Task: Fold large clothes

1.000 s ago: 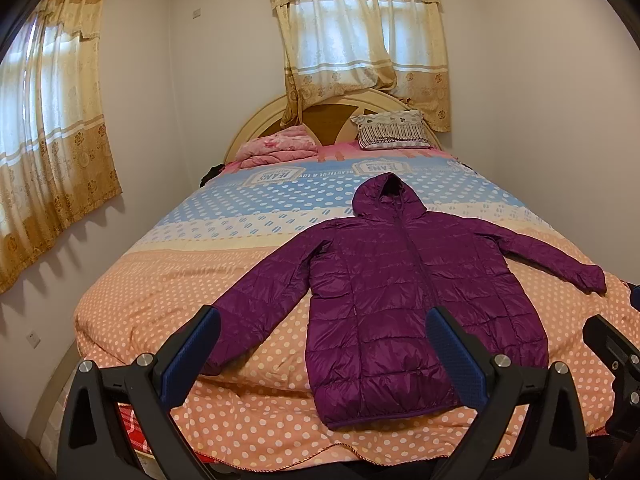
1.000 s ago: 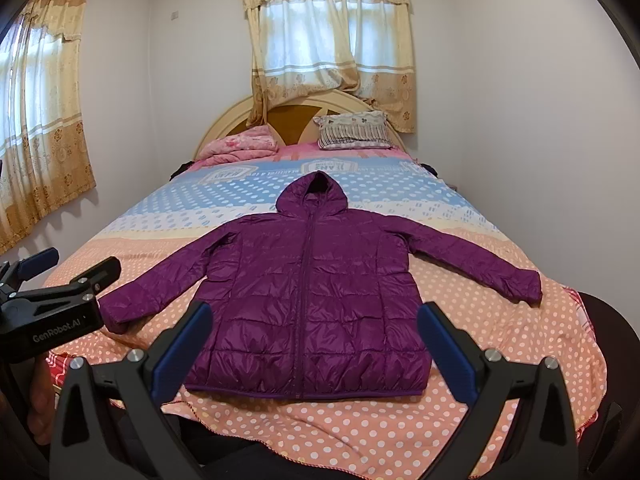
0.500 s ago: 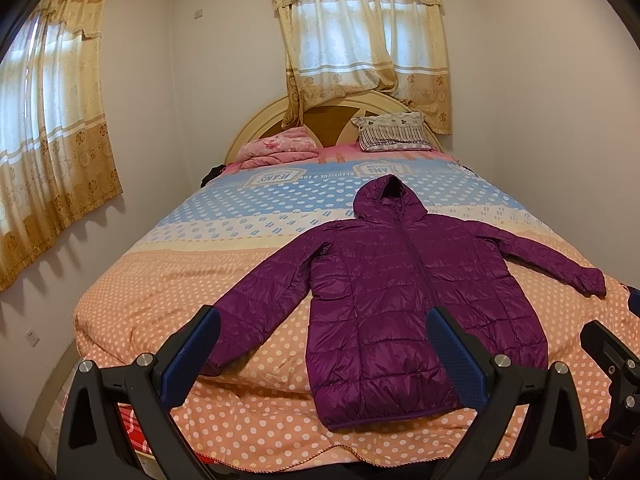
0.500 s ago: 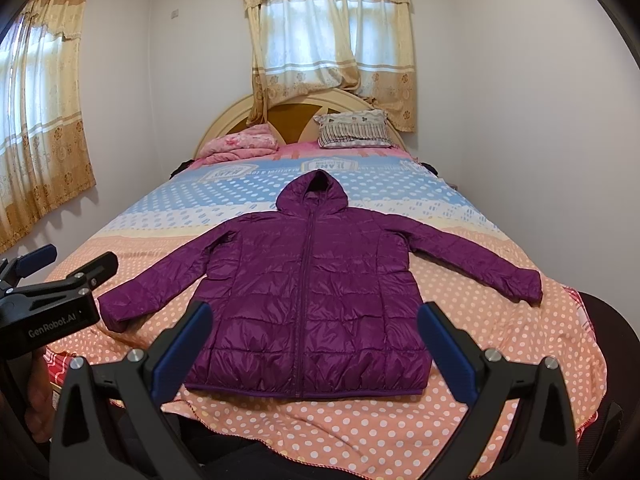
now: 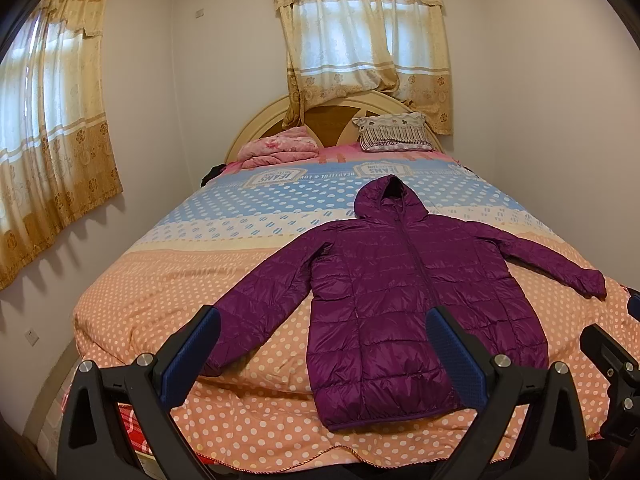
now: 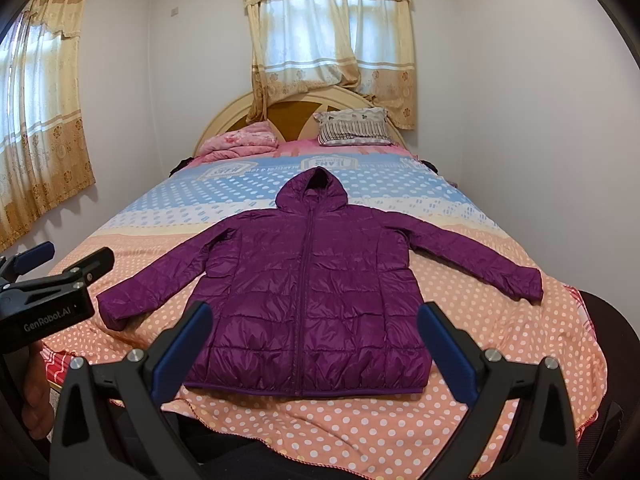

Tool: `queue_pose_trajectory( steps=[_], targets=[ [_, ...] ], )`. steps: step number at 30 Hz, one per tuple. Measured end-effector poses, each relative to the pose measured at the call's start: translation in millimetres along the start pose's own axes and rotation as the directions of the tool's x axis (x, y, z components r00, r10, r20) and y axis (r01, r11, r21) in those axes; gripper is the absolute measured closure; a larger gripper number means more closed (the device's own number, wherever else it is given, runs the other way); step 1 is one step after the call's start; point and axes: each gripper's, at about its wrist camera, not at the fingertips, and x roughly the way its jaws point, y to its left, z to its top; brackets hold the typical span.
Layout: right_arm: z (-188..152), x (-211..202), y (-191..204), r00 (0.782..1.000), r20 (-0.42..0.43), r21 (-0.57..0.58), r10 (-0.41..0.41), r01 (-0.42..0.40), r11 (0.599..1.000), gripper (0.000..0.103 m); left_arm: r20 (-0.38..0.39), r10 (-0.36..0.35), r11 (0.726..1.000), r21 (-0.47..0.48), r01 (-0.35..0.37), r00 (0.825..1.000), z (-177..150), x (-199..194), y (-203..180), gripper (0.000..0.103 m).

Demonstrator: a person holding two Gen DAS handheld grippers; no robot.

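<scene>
A purple hooded puffer jacket (image 5: 404,280) lies flat, zipped, front up on the bed (image 5: 168,280), sleeves spread out, hood toward the headboard; it also shows in the right wrist view (image 6: 308,280). My left gripper (image 5: 324,344) is open and empty, held above the bed's foot edge near the jacket's left sleeve cuff. My right gripper (image 6: 312,340) is open and empty above the jacket's hem. The left gripper also shows at the left edge of the right wrist view (image 6: 52,280).
The bed has a polka-dot cover (image 6: 400,432). A pink folded blanket (image 6: 240,142) and a striped pillow (image 6: 354,126) lie by the headboard. Walls stand close on both sides, with curtained windows (image 6: 328,40) behind and at left.
Both grippers have drifted very slightly; the jacket has not moved.
</scene>
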Motion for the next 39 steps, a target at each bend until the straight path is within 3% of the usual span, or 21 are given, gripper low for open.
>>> queue_pose_trajectory(
  steps=[39],
  targets=[
    [-3.6,7.3,0.7,0.999,-0.035,0.005,0.017,-0.016,1.0,0.0,-0.015,-0.012,1.0,-0.002,0.012,1.0,-5.3,3.7,-2.5,0.001]
  ],
)
